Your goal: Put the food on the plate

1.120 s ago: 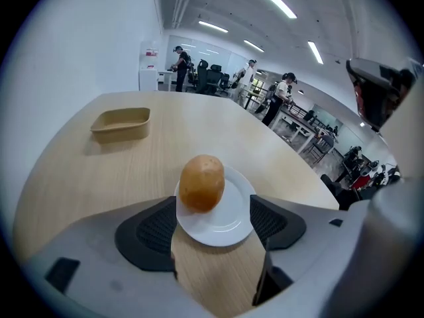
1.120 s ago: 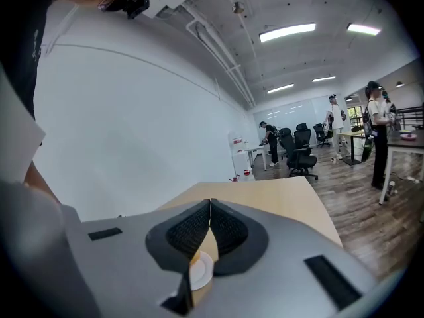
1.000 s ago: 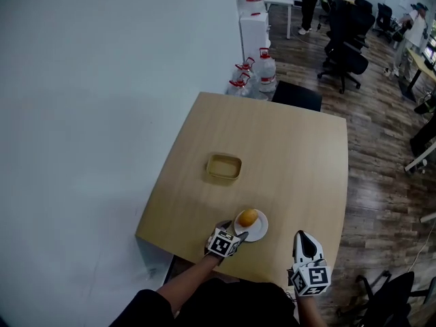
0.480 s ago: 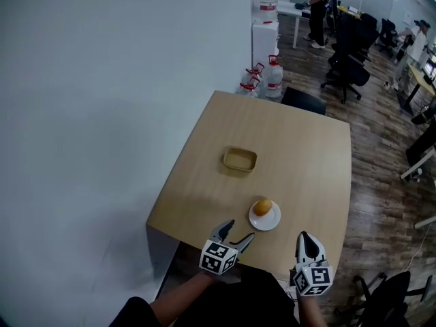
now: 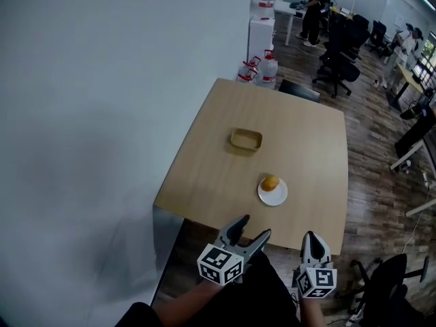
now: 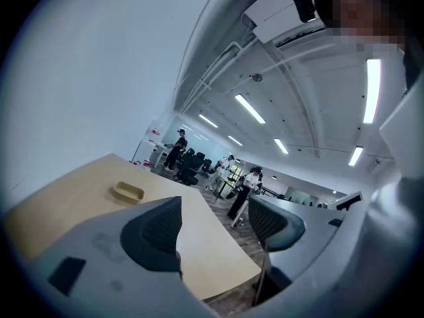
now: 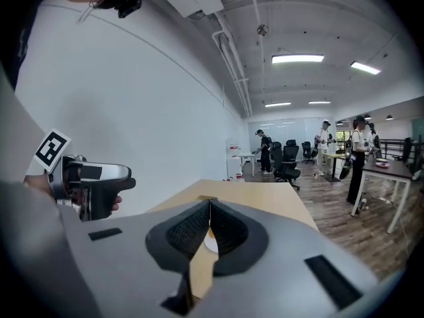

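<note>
An orange round piece of food [image 5: 270, 182] sits on a small white plate [image 5: 273, 195] on the wooden table [image 5: 218, 162], toward its near side. My left gripper [image 5: 253, 227] is open and empty, held off the table's near edge and apart from the plate. My right gripper [image 5: 312, 240] is shut with nothing in it, also off the near edge, to the right. In the right gripper view a sliver of the plate [image 7: 209, 243] shows behind the closed jaws. In the left gripper view the jaws stand wide apart over the table.
A shallow tan tray [image 5: 246, 139] rests mid-table and shows as the tray [image 6: 128, 191] in the left gripper view. Water jugs [image 5: 262, 67] and a black chair [image 5: 298, 89] stand beyond the far edge. Office chairs and people are farther back. A white wall runs along the left.
My left gripper has drawn back from the plate to off the table's near edge, leaving the food on the plate. The right gripper stayed shut near the edge.
</note>
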The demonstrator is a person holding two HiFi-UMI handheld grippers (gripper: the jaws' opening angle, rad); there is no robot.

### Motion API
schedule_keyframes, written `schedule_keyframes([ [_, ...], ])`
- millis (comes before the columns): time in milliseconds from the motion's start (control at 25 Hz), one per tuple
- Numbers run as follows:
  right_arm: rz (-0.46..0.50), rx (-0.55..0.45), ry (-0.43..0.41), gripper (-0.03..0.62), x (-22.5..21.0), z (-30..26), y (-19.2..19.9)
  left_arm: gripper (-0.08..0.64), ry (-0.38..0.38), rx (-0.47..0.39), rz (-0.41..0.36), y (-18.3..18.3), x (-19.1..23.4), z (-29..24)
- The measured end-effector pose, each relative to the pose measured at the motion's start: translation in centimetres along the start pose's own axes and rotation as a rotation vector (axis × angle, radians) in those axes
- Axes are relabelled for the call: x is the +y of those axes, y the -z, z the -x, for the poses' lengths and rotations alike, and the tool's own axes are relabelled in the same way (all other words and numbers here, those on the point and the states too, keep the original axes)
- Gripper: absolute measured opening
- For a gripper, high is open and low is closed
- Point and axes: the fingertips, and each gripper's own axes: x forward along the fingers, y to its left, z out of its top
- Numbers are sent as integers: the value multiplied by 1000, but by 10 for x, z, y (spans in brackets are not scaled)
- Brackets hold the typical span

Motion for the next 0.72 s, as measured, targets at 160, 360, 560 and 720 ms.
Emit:
schedule_keyframes([
  [160,-2,6,23,60,19,45,9,171,33,-81,-17,6,-30,39],
  [360,-15,-7,21,60,48,72,10,58,-30,-69,-22,17,-29,80],
  [560,33,-83,-13,60,60,87,-2,21,-81,-3,-113,32,-35,96],
  [720,24,-95,-19,60,62,99,1,21,-97,-26,-149,31,-45,107],
])
